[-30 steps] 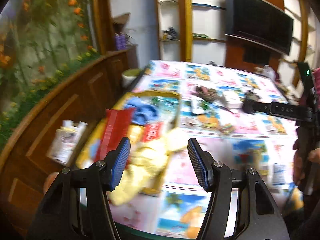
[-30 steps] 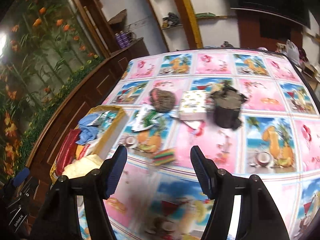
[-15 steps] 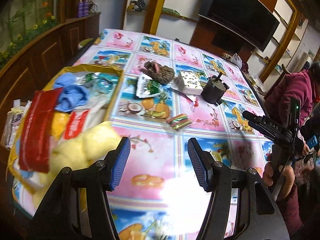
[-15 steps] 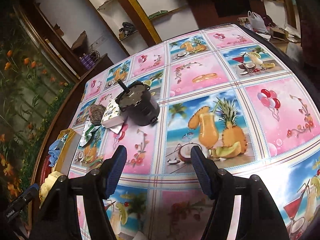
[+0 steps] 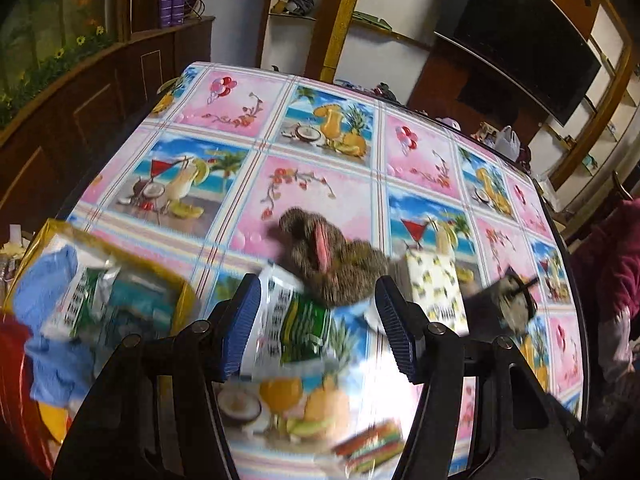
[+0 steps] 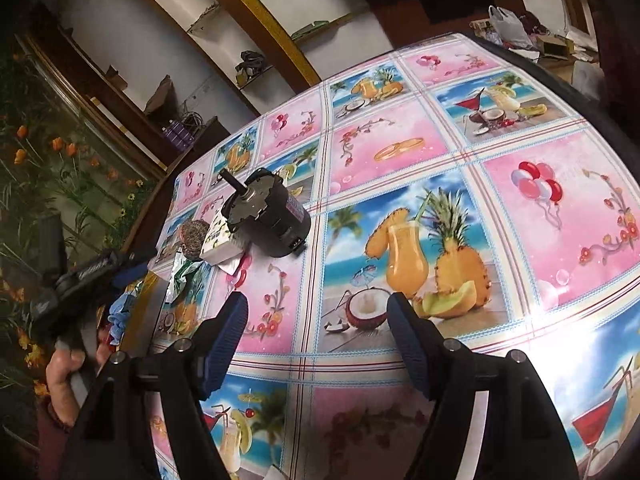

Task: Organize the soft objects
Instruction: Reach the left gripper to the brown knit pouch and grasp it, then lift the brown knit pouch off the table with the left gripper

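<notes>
Since half a second ago the left hand-held gripper [image 5: 316,326] has swung forward and dropped low over the counter [image 5: 320,184], fingers apart and empty, now framing a green-and-white foil packet [image 5: 294,316] with a brown furry plush [image 5: 332,262] just beyond it. View is motion-blurred, so contact with the packet cannot be told. Gold-rimmed tray [image 5: 182,288] sits at the counter's left edge, already holding a blue cloth [image 5: 52,276], another foil pouch [image 5: 100,296] and something red [image 5: 16,360]. Patterned tissue pack [image 5: 434,288] lies just beside the plush, a dark motor-like object [image 5: 516,304] past that, a striped item [image 5: 372,450] near the front edge. Right hand-held gripper [image 6: 316,340] hovers apart, empty, over bare cloth well clear of the cluster. Judgement: left side is lining up the next pickup, packet or plush, for the tray; several soft items are not yet sorted.
</notes>
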`<state>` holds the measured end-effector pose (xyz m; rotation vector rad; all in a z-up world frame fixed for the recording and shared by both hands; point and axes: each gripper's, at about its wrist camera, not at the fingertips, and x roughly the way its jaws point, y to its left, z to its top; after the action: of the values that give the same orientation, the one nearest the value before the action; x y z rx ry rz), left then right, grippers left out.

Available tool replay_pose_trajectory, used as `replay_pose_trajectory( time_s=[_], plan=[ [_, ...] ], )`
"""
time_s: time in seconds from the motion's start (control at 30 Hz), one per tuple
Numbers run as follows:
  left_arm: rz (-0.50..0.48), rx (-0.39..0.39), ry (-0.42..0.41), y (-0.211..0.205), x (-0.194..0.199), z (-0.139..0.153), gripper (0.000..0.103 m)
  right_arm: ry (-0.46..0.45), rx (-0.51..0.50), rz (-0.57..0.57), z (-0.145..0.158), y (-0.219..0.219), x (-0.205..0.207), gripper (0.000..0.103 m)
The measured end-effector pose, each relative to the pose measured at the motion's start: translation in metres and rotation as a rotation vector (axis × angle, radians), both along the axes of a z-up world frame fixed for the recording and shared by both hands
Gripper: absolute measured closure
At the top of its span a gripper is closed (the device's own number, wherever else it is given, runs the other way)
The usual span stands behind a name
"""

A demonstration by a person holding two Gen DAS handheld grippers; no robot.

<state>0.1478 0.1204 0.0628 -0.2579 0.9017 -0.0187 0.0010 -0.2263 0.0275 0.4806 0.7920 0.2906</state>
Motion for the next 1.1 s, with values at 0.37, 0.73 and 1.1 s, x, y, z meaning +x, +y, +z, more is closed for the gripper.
replay_pose_trajectory(
  time_s=[0.37,0.73,1.1],
  plan=[
    [-0.042,0.042,0.165,-0.014,0.065,-0.05,0.025,0.034,-0.042,0.056,-0.006,0.016,0.008,0.031],
    [-0.226,0.108,0.167,-0.062,-0.064,-0.053,0.037,0.06,-0.079,0.03,-0.011,0.016,0.011,0.031],
    [-0.395,-0.054,0.039,-0.093,-0.178,-0.003,0.037,0.032,-0.142,0.013,-0.012,0.02,0.0,0.031]
  ],
)
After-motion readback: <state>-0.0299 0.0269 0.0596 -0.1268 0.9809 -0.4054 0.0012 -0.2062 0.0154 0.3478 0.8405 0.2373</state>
